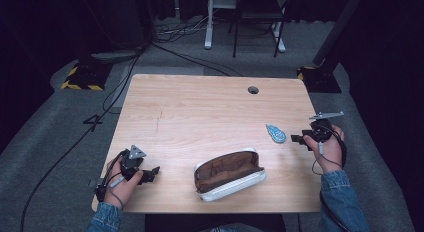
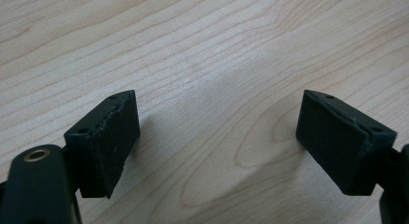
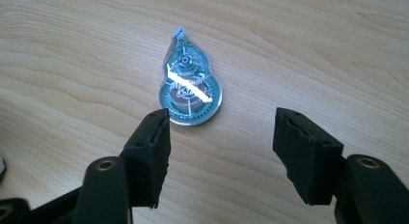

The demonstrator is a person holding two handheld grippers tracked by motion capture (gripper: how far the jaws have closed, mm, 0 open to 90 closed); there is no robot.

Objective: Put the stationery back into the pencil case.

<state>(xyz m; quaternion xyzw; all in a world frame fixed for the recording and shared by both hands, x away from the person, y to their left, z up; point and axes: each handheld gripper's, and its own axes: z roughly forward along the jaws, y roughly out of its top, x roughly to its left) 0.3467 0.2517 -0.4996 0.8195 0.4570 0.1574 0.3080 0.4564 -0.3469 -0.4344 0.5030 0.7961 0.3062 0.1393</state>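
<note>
We had the right gripper [image 3: 219,151] with its 2 black fingers [image 3: 147,154] spread apart and holding nothing, aimed at the small teal, teardrop-shaped plastic correction-tape dispenser [image 3: 189,89], which lay flat on the pale wooden table [image 3: 313,50] just beyond the fingertips, nearer 1 finger than the other. We judged this a lining-up for a grasp, not yet centred. In the high view the dispenser [image 1: 275,133] sat just beside that gripper [image 1: 299,140], apart from the brown fabric pencil pouch with a white rim [image 1: 230,174]. The pouch lay on its side, mouth gaping, and we saw nothing inside. The left gripper [image 2: 217,142] rested released over bare wood, well apart from the pouch.
</note>
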